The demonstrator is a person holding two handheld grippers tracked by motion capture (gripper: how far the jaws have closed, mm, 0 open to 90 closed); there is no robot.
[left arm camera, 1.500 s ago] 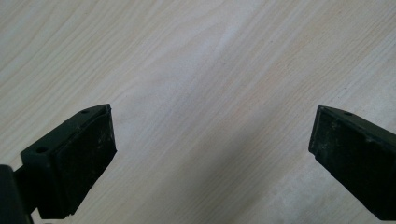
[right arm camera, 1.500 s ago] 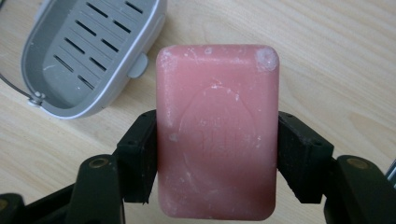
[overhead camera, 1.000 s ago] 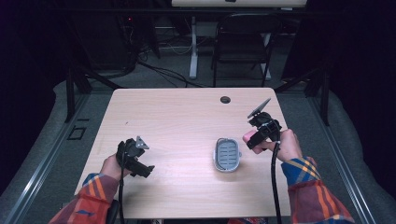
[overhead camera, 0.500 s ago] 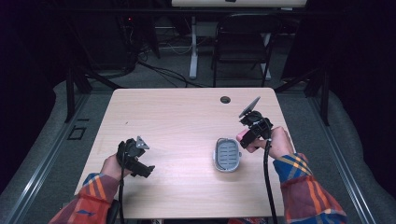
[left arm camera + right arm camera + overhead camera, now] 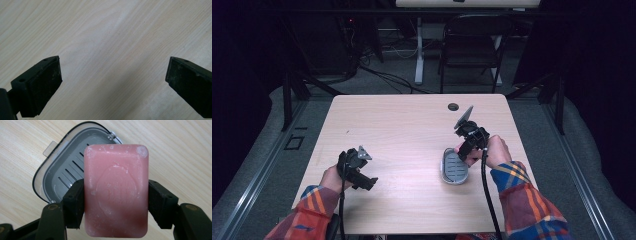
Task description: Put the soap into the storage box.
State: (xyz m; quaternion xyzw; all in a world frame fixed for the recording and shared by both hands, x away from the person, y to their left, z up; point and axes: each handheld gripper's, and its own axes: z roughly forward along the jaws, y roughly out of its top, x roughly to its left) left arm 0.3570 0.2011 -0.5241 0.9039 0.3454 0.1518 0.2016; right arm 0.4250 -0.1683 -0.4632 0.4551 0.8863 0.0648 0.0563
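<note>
A pink soap bar [image 5: 116, 190] is clamped between the two black jaws of my right gripper [image 5: 116, 206]. Under it lies a grey slotted soap dish [image 5: 63, 176] with a clear rim. From the high view my right gripper [image 5: 466, 150] hovers over the right part of the soap dish [image 5: 453, 169], and a sliver of the pink soap [image 5: 460, 152] peeks out. My left gripper [image 5: 364, 181] rests low near the table's front left, open. In the left gripper view its jaws stand wide apart over bare wood, my left gripper [image 5: 112, 82] holding nothing.
The light wooden table [image 5: 402, 130] has a round cable hole [image 5: 453, 106] near its far right edge. A dark chair [image 5: 472, 45] and a white desk leg [image 5: 418, 50] stand behind the table. Black cables trail from both grippers toward the person's plaid sleeves.
My right gripper has moved left and toward the soap dish with the soap in it. The left gripper has stayed still.
</note>
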